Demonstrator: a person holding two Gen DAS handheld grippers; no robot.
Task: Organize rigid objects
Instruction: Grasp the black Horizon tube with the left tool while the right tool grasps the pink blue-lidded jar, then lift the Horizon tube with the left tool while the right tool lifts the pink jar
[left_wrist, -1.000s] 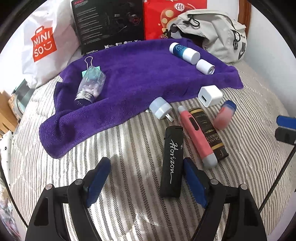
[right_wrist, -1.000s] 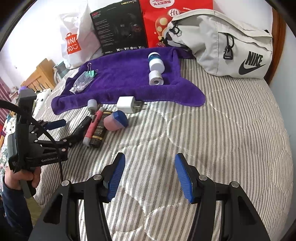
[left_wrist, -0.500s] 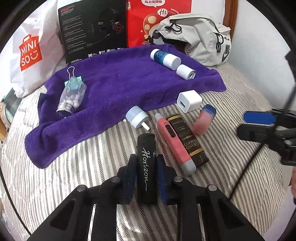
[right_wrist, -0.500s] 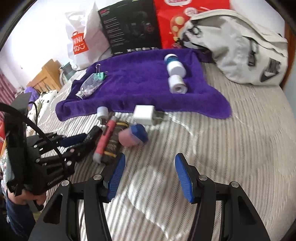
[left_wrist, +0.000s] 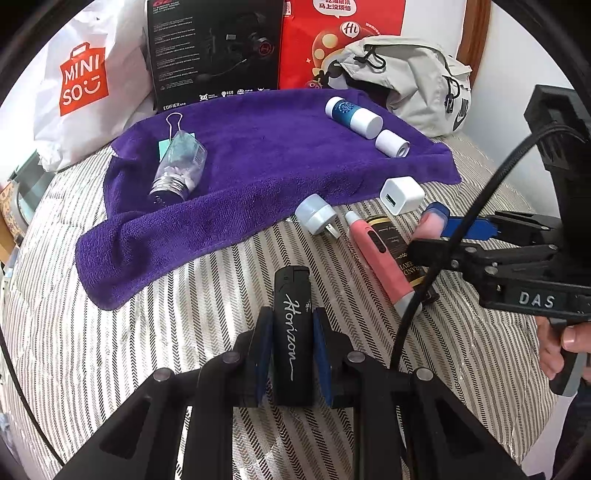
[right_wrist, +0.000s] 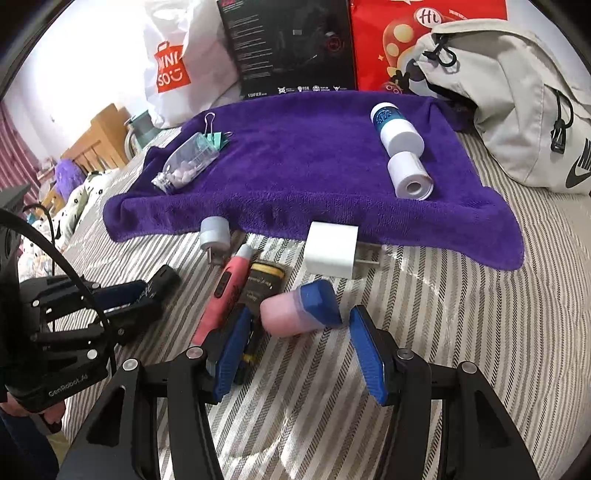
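A black lighter (left_wrist: 293, 325) lettered "Horizon" is clamped by the left gripper (left_wrist: 291, 349) on the striped bedding (left_wrist: 147, 350), its long axis running near to far. The right gripper (right_wrist: 295, 347) is held spread open around a pink tube (right_wrist: 291, 314).

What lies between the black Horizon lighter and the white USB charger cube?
In the left wrist view, the pink pen-shaped device and the dark gold-lettered box beside it lie between the lighter, clamped in the left gripper, and the cube.

Both wrist views low over bed, facing purple towel (left_wrist: 258, 155); left view nearer front, shared clutter.
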